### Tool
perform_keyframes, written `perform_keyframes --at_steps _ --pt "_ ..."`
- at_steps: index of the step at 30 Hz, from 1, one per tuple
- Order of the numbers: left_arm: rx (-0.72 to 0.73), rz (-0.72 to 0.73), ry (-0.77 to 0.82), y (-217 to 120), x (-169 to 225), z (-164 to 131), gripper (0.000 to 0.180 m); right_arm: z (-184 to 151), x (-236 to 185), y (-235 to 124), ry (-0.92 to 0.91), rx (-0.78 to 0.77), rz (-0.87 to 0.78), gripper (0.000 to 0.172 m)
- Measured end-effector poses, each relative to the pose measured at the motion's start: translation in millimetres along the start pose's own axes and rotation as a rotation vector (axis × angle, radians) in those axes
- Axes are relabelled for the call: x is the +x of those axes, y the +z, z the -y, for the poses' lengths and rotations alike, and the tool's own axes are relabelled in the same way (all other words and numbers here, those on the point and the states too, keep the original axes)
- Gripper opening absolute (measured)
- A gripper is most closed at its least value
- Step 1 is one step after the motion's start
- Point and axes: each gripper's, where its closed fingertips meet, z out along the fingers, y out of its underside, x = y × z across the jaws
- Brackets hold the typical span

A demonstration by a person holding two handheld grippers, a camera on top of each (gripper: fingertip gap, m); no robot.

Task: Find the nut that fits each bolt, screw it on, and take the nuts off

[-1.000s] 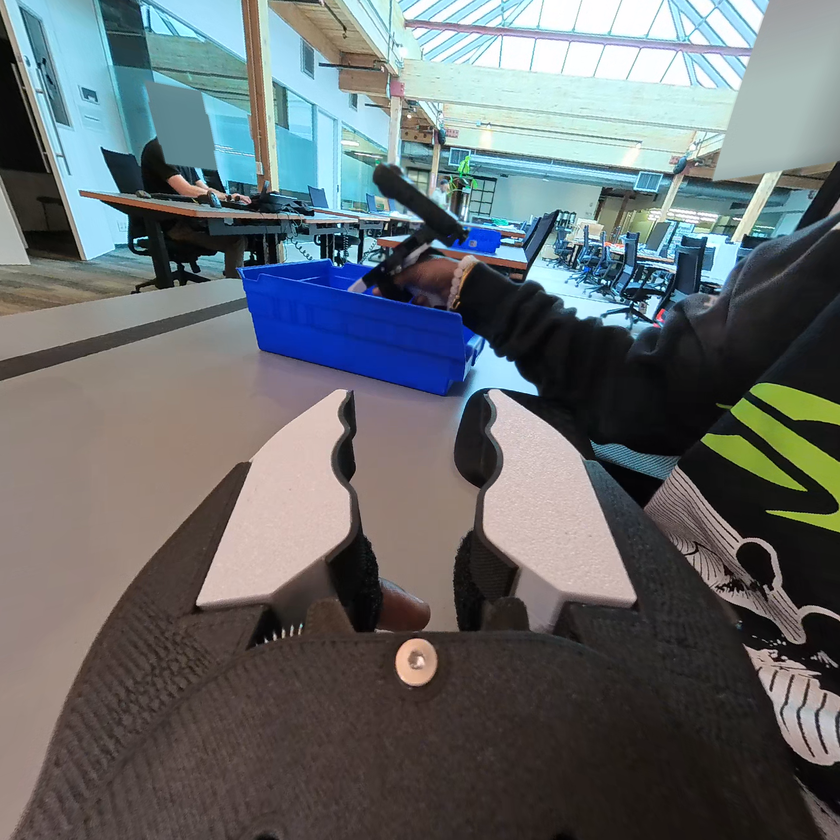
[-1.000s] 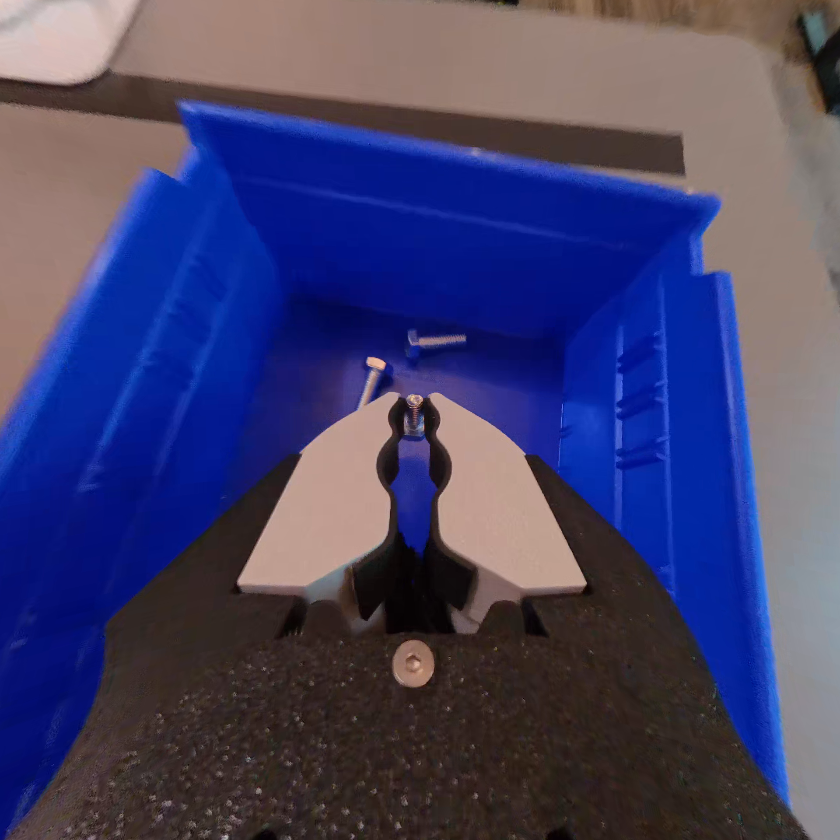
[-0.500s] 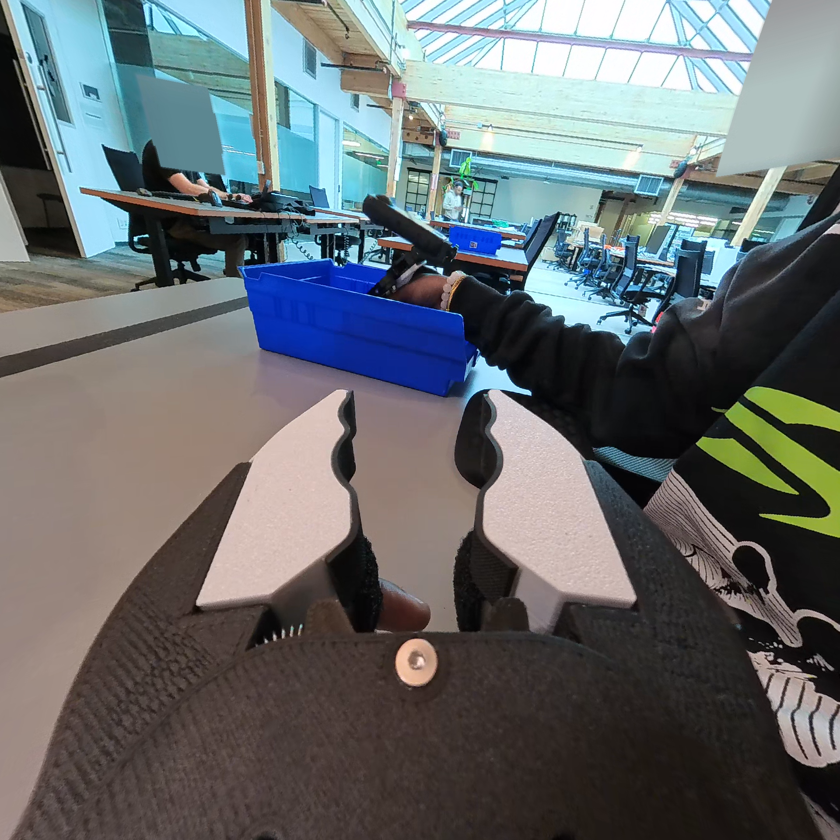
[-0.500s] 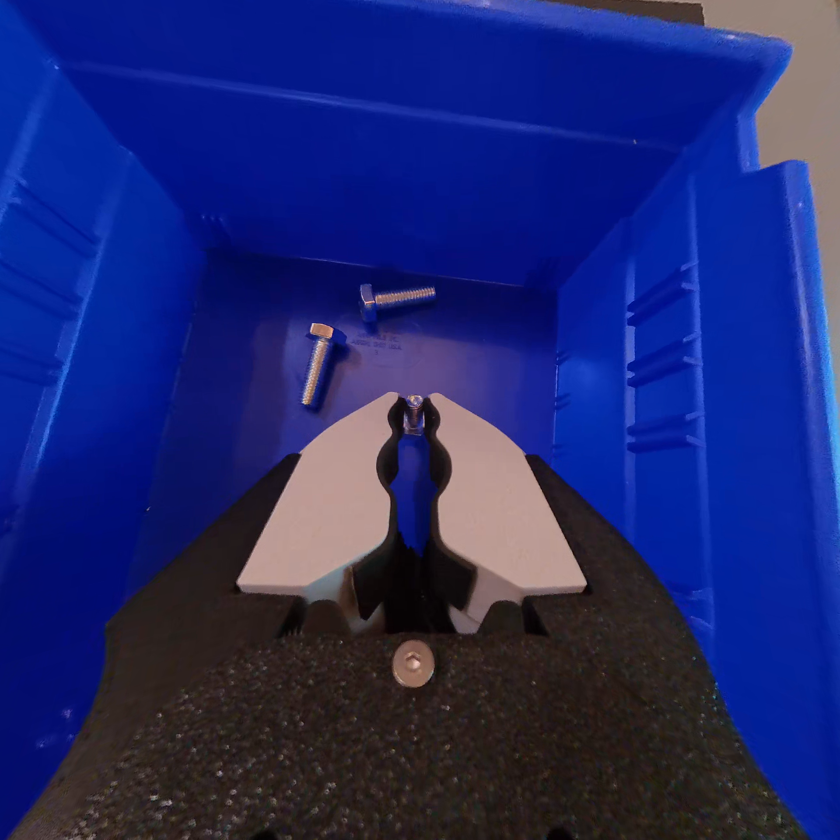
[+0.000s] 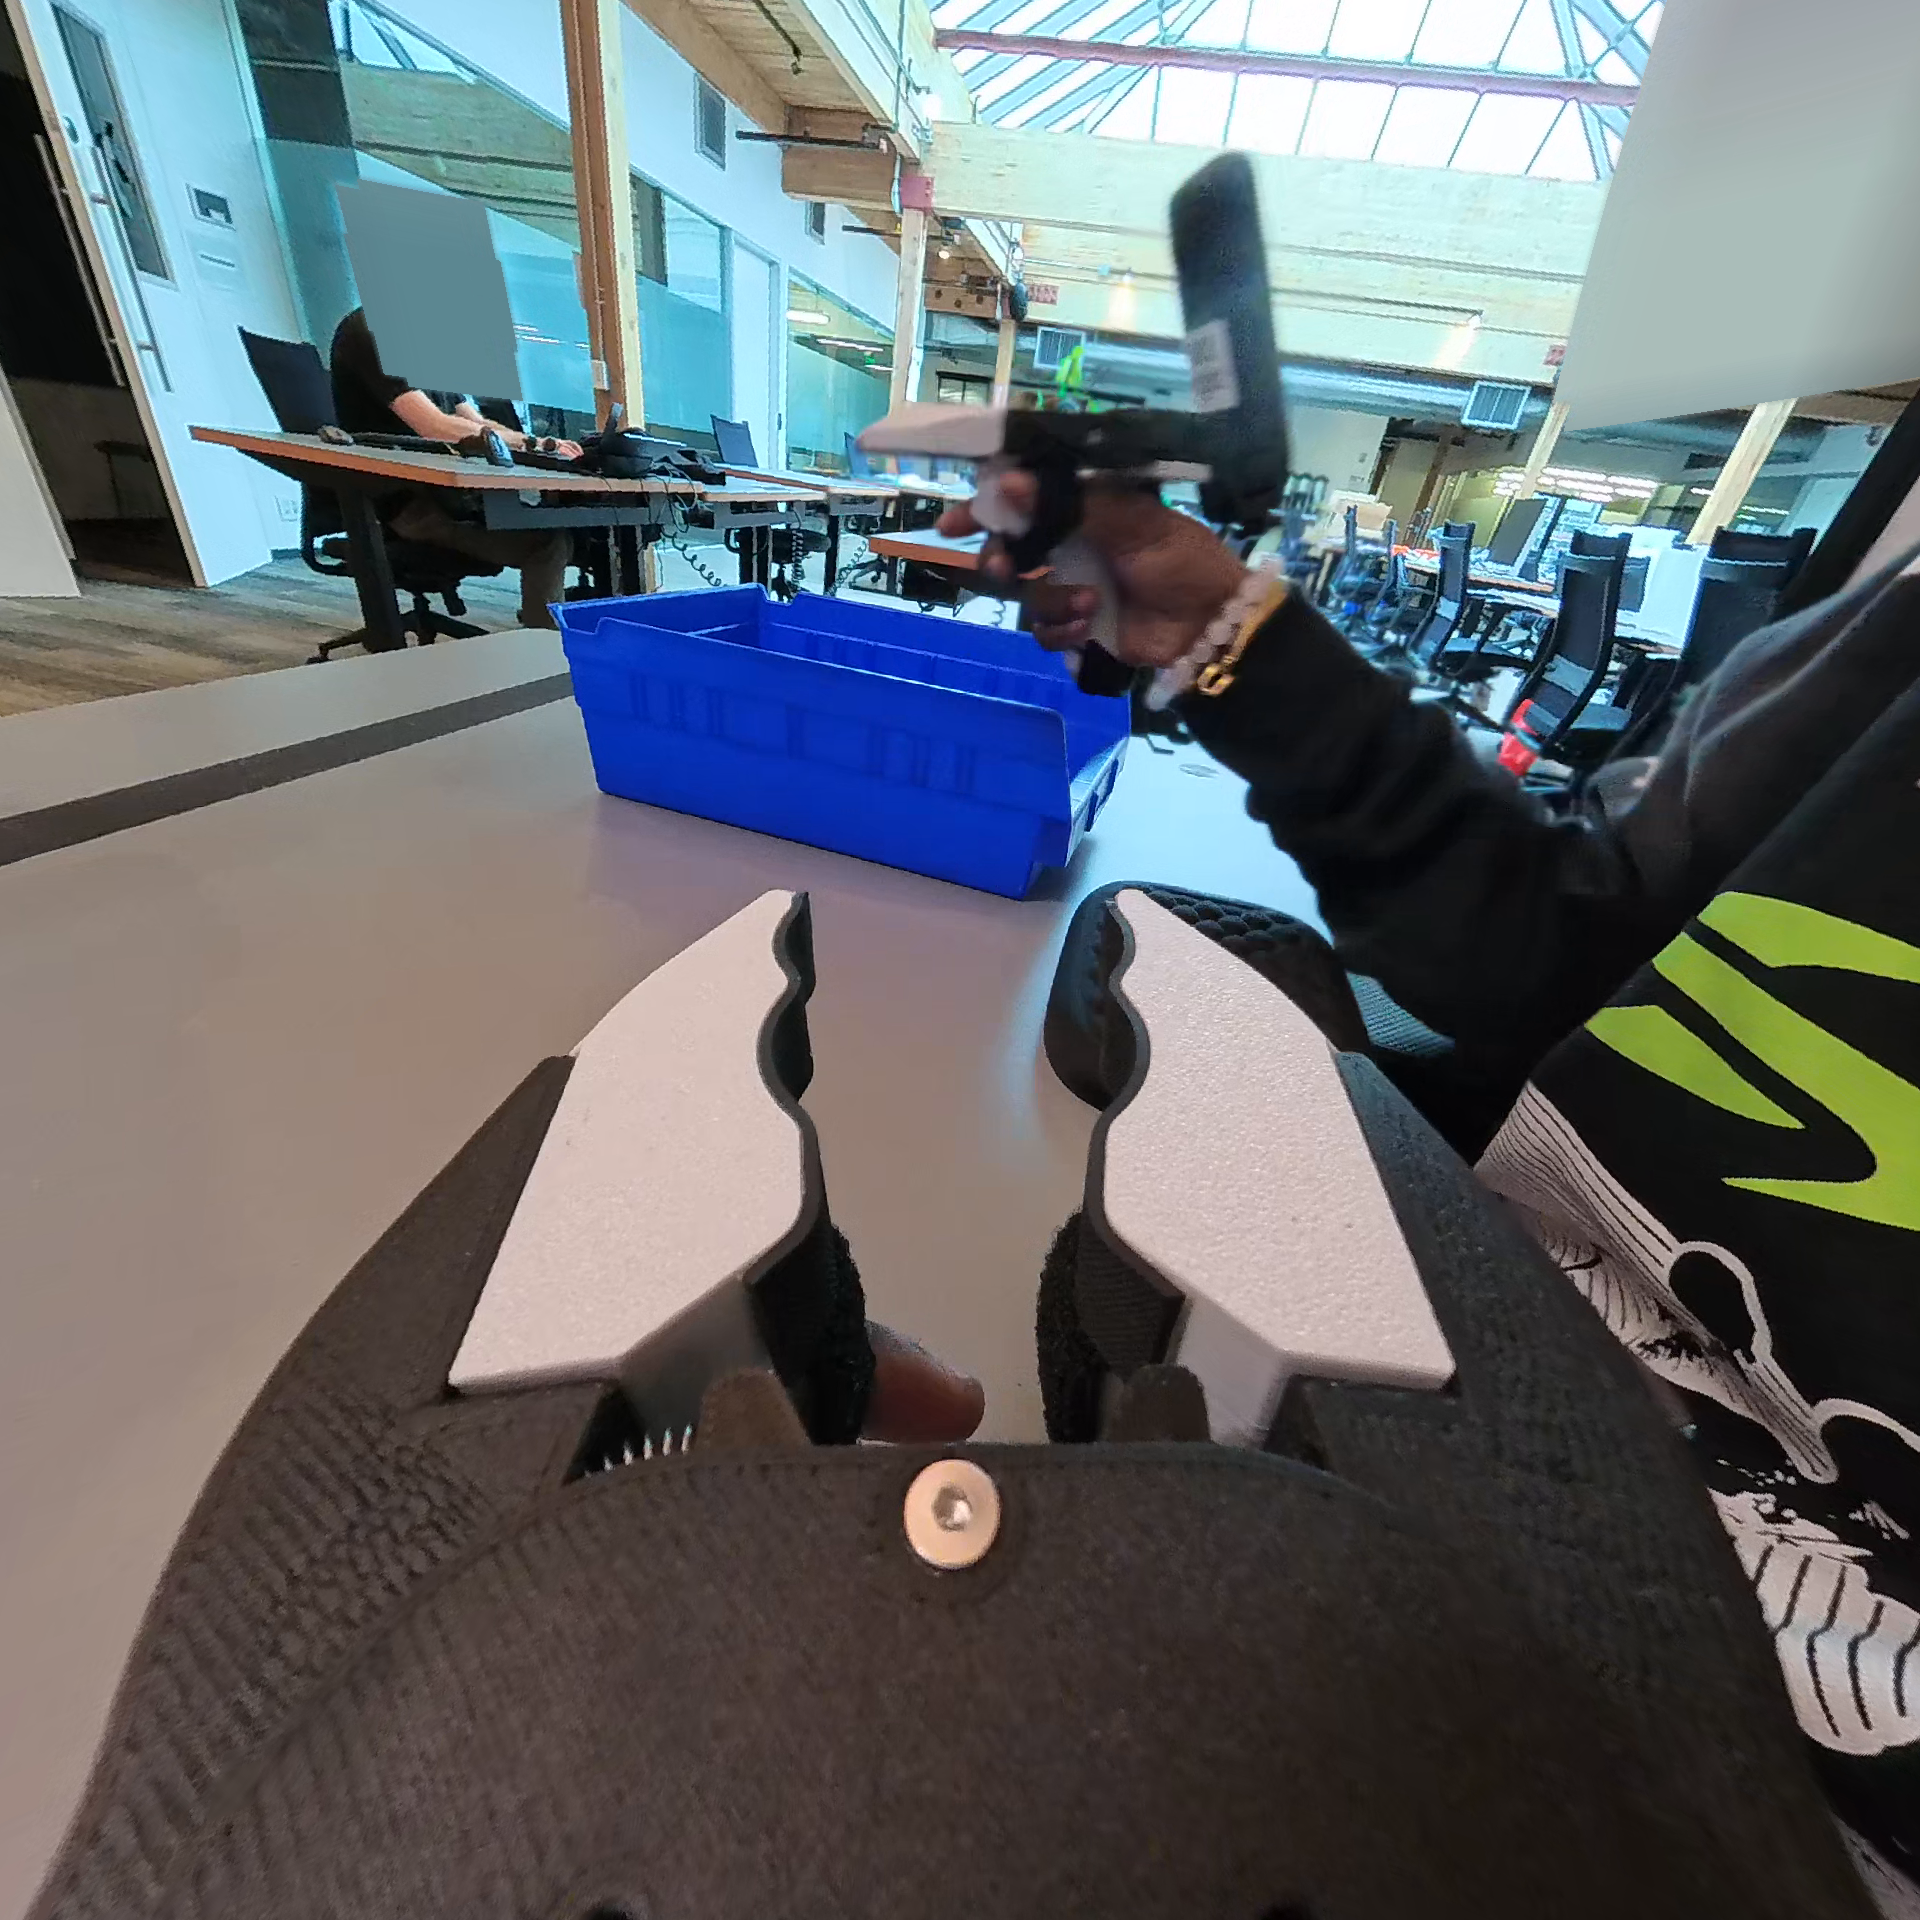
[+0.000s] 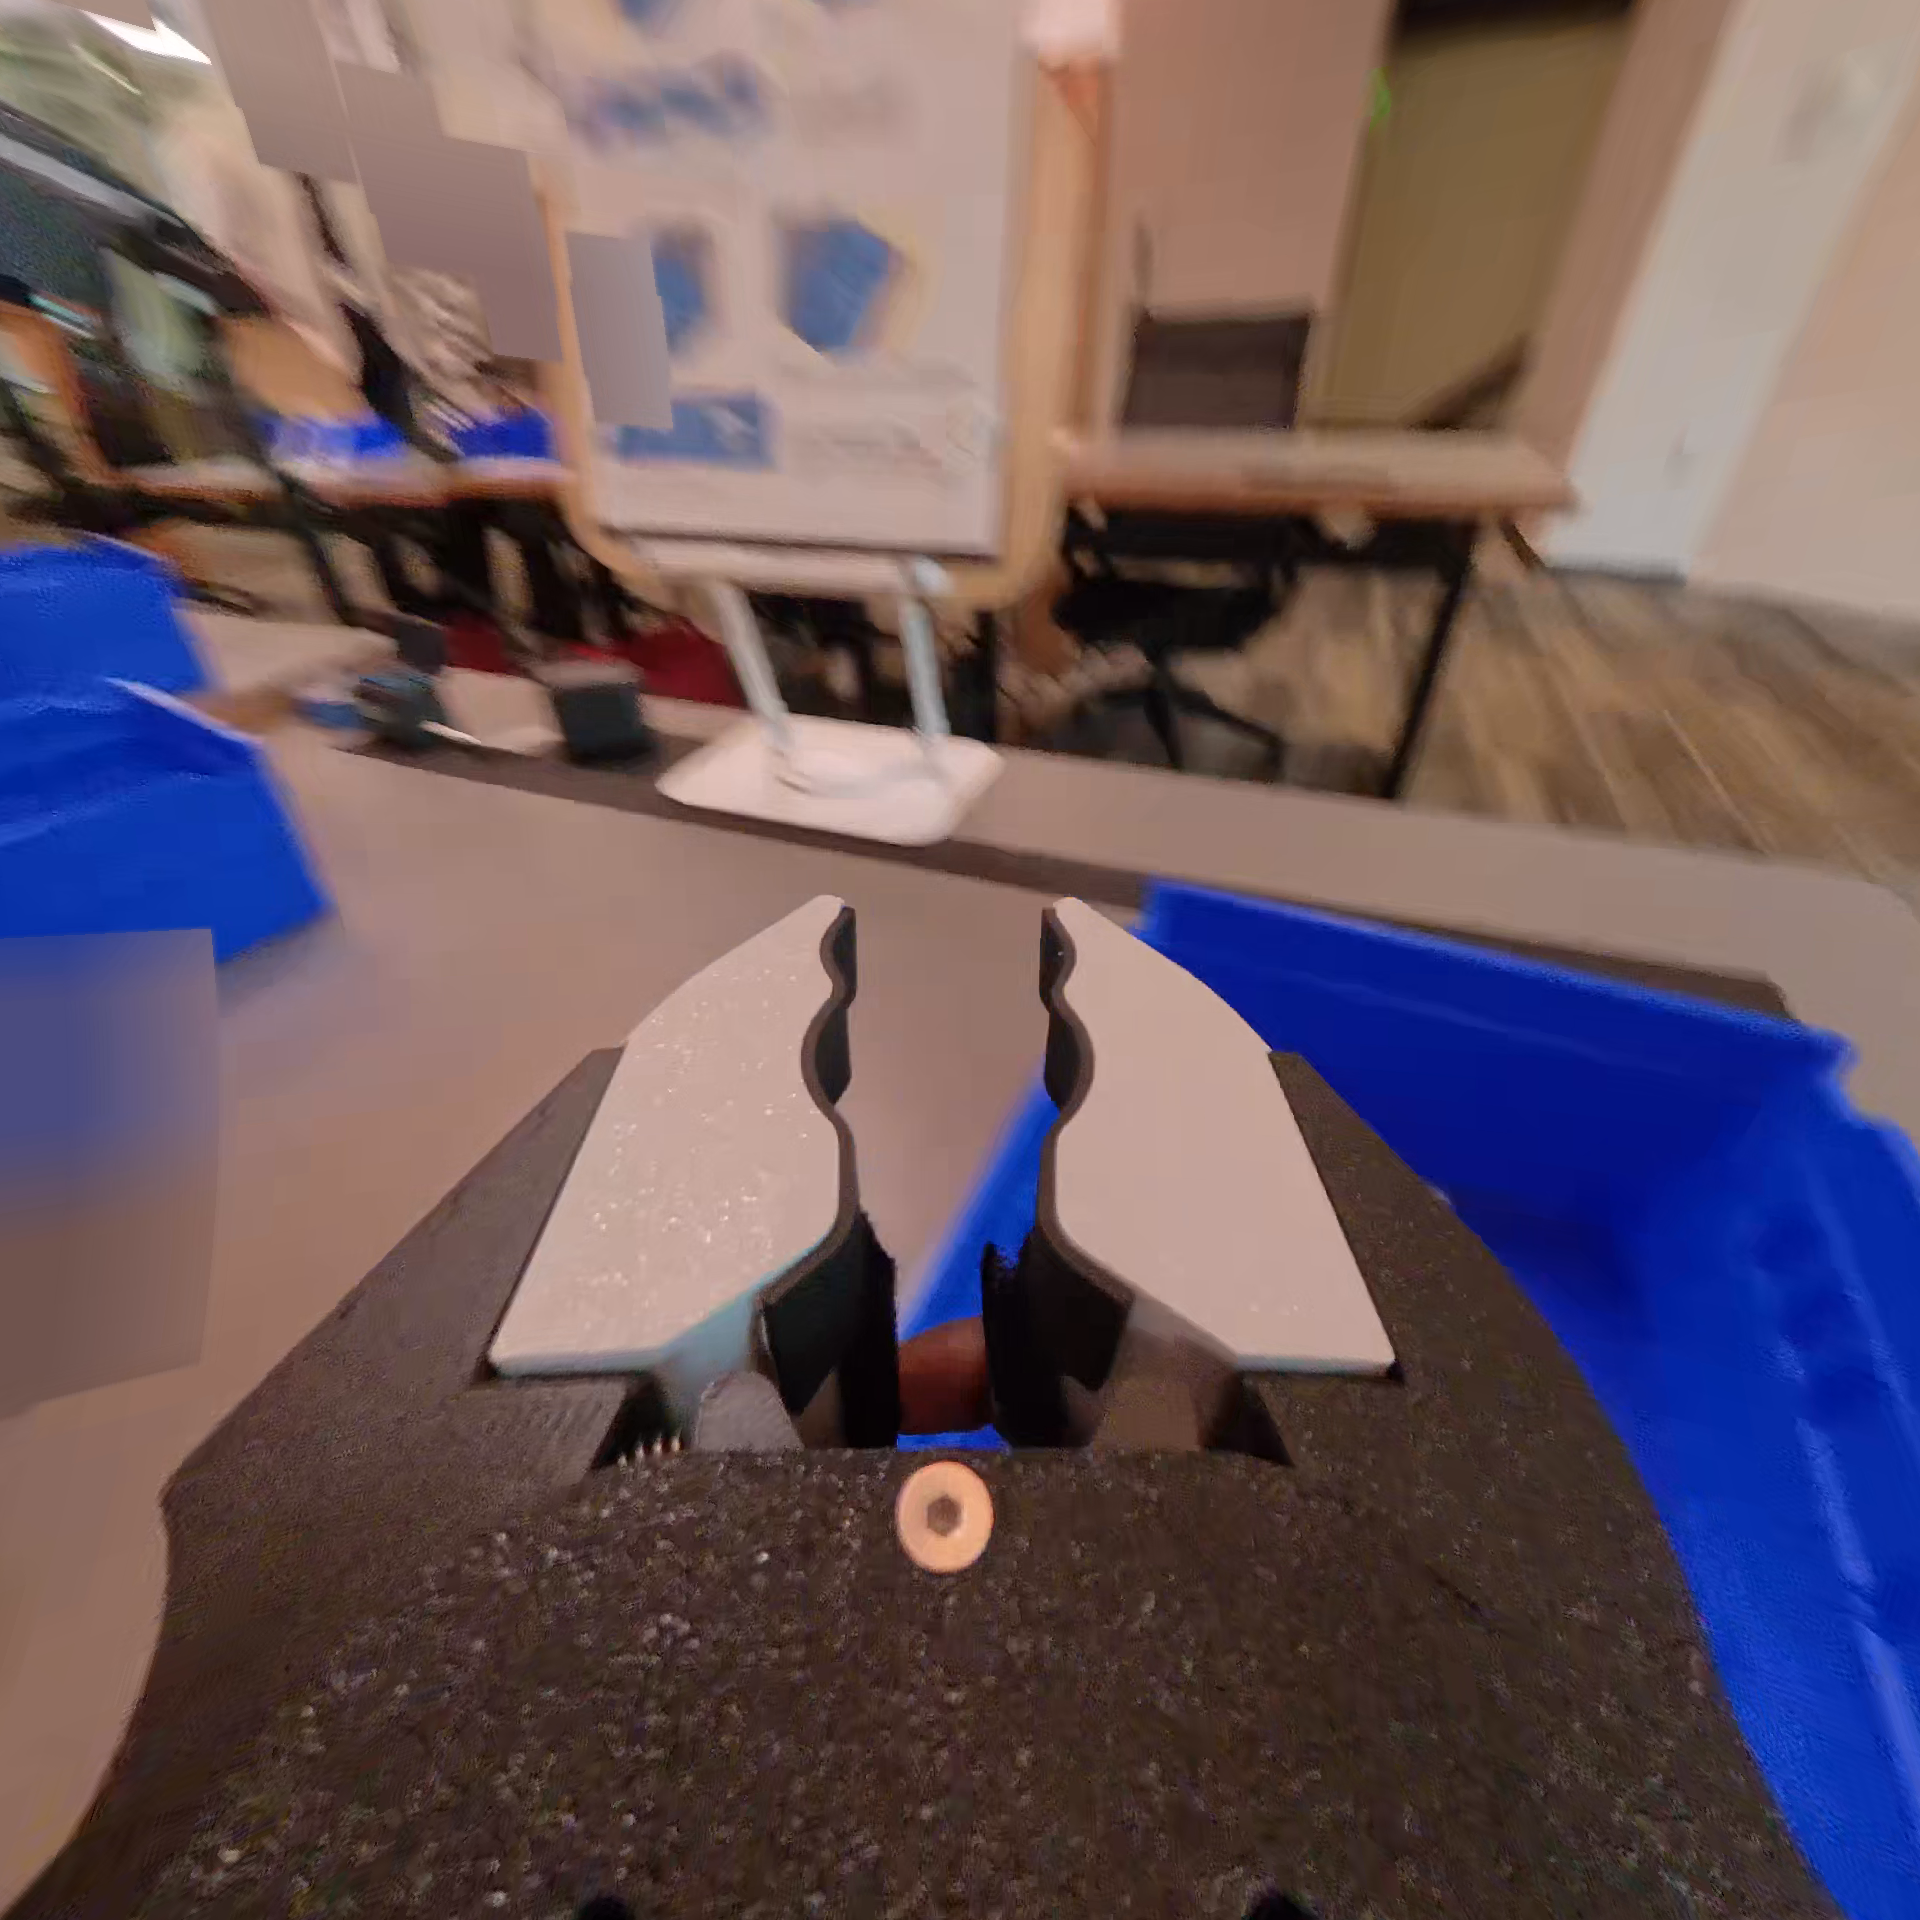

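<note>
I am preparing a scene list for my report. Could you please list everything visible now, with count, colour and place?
Rectangular plastic bin: one, blue, on the table ahead of the left claw; contents hidden.
Flat grey table: one, grey with a dark stripe, under everything.
White stand base: one, white, at the table's far edge.
Second blue object: one, blurred, on the left in the right wrist view.
Office desks and chairs: several, background.
Seated person: one, at a far desk.
Left claw: open, empty, over the table.
Right claw: open, empty, raised near the bin.
</note>
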Motion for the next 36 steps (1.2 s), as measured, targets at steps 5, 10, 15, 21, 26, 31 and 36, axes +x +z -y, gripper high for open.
perform_keyframes --at_steps 5,10,15,21,26,31,36 --pt "-0.004 0.008 0.006 -0.4 -1.2 0.0 0.053 7.2 -99.0 -37.3 -0.042 0.210 0.248 0.034" --pt "-0.008 0.029 0.047 -4.0 -0.6 6.3 0.053 -42.2 -148.0 -34.7 -0.087 0.196 0.397 0.033" --pt "-0.001 0.071 0.087 -37.4 7.2 56.1 0.053 -69.7 -170.3 -29.3 -0.076 0.148 0.505 0.033" --pt "-0.131 0.438 0.175 -149.9 -60.8 118.0 0.053 -68.1 -167.7 -31.0 -0.053 0.168 0.510 0.033" --pt "-0.485 0.660 -0.003 -234.6 -162.7 57.4 0.052 -66.3 -164.6 -32.1 -0.031 0.182 0.505 0.032" --pt "-0.754 0.671 -0.160 -265.2 -203.6 -19.2 0.049 -66.5 -164.2 -31.7 -0.029 0.182 0.504 0.032" --pt "-0.840 0.700 -0.168 -276.0 -219.2 -47.0 0.043 -66.5 -163.3 -31.2 -0.018 0.180 0.506 0.032"
